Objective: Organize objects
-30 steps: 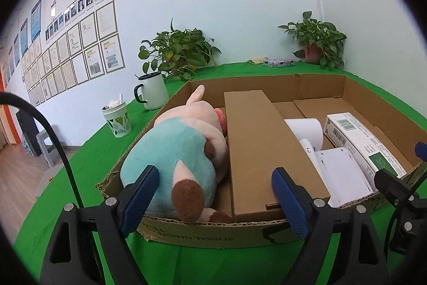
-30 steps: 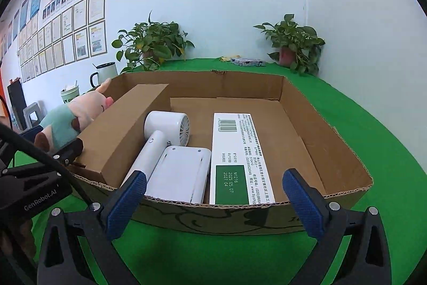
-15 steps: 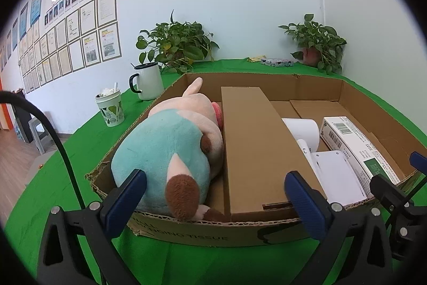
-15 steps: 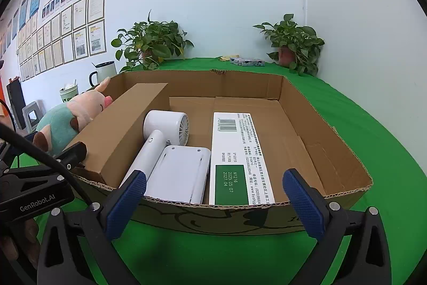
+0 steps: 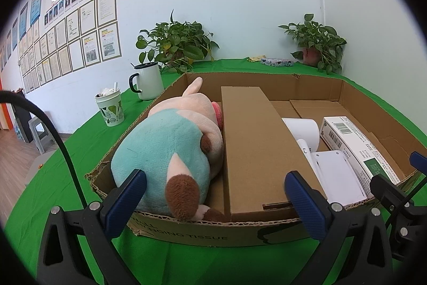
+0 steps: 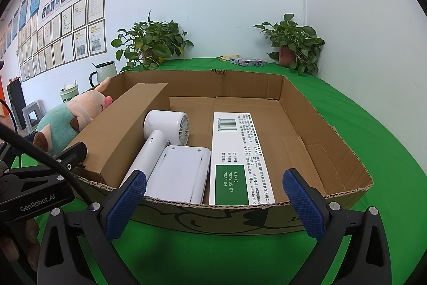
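A shallow cardboard tray (image 5: 202,233) (image 6: 328,124) lies on the green table. At its left end rests a teal and pink plush pig (image 5: 170,148) (image 6: 72,119). A long brown box (image 5: 253,148) (image 6: 125,130) lies beside the pig. To the right lie a white handheld fan (image 6: 165,130) (image 5: 301,130), a flat white device (image 6: 181,170) (image 5: 336,178) and a white and green carton (image 6: 240,156) (image 5: 355,140). My left gripper (image 5: 216,199) stands open just short of the tray's near wall, with nothing between its fingers. My right gripper (image 6: 213,199) is open too, before the same wall.
A white mug (image 5: 148,80) and a patterned paper cup (image 5: 110,108) stand left of the tray. Two potted plants (image 5: 176,44) (image 5: 317,42) and a small printed pack (image 5: 276,62) sit by the back wall. Green cloth lies bare right of the tray (image 6: 387,146).
The left gripper's jaws have spread wider and the left view has shifted slightly. The right gripper and everything in the tray have stayed put.
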